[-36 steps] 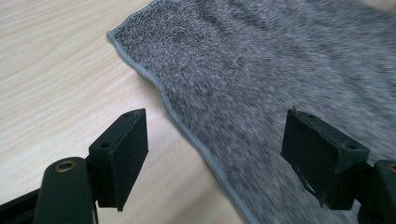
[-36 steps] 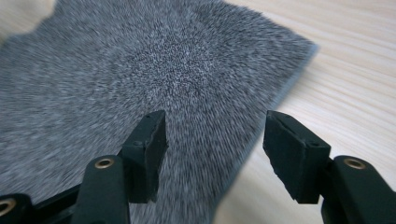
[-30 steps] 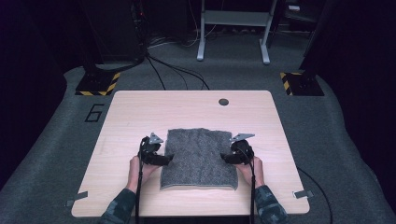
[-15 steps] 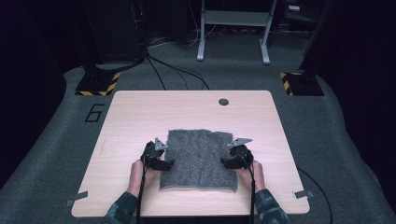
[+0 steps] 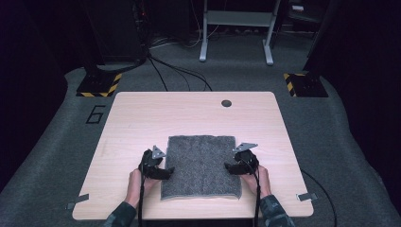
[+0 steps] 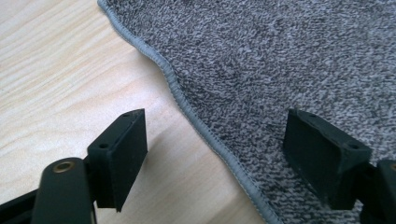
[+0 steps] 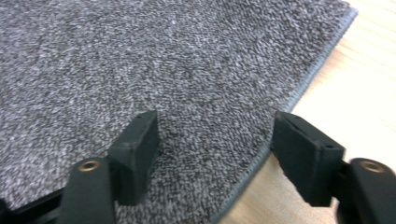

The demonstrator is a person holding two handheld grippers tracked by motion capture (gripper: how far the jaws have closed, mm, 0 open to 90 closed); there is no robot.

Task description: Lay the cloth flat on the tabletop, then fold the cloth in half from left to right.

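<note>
Grey rectangular terry towel (image 5: 201,165) flat on light wooden table (image 5: 142,113), near front edge, long axis front-to-back. Left gripper (image 5: 163,171) at left hem, right gripper (image 5: 231,166) at right hem — equally near. Left jaws released, astride hem; right jaws just been opening, nothing clamped.

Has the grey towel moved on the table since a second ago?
Yes. The grey towel now reaches nearer the table's front edge, and its far edge lies farther from the round hole.

Left gripper (image 5: 163,171) and right gripper (image 5: 231,167): black bodies, blocky black jaws with brass-coloured screws, grey three-cornered top plates, trailing black cables. Sleeves: dark camouflage pattern.
</note>
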